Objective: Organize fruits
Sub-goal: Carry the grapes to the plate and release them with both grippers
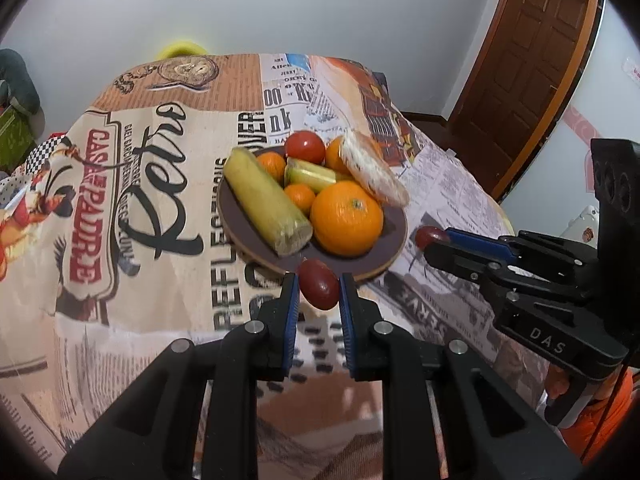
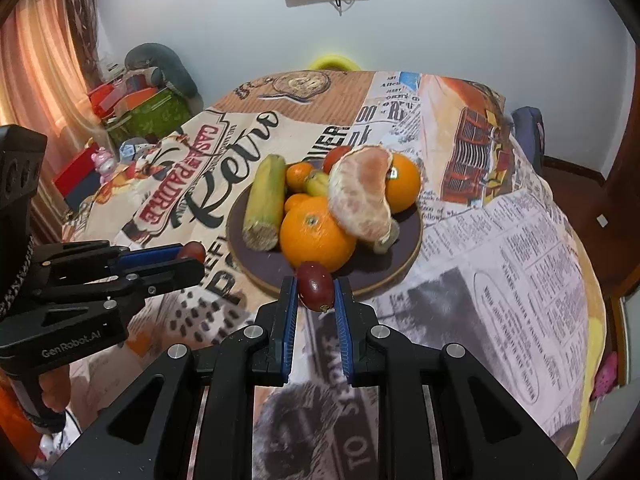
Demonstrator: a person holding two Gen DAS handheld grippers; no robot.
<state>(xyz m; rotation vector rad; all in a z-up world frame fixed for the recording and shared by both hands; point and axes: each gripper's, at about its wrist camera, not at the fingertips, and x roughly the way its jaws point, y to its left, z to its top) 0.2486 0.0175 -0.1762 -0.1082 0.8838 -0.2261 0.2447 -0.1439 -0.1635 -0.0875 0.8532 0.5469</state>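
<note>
A dark round plate [image 1: 394, 236] [image 2: 412, 236] on the printed tablecloth holds a big orange [image 1: 346, 218] [image 2: 316, 234], smaller oranges, a green-yellow cane piece [image 1: 266, 200] [image 2: 266, 200], a tomato [image 1: 305, 147] and a peeled pomelo segment [image 1: 374, 168] [image 2: 366, 196]. My left gripper [image 1: 319, 286] [image 2: 192, 254] is shut on a dark red grape [image 1: 319, 285] just before the plate's near rim. My right gripper [image 2: 316, 286] [image 1: 430, 238] is shut on another red grape [image 2: 316, 285], also at the near rim, to the right of the left one.
The round table [image 2: 520, 260] is covered by a retro newspaper-print cloth. A yellow chair back [image 2: 332, 61] stands behind the table. Boxes and toys [image 2: 132, 112] are piled at the left, a wooden door [image 1: 536, 60] at the right.
</note>
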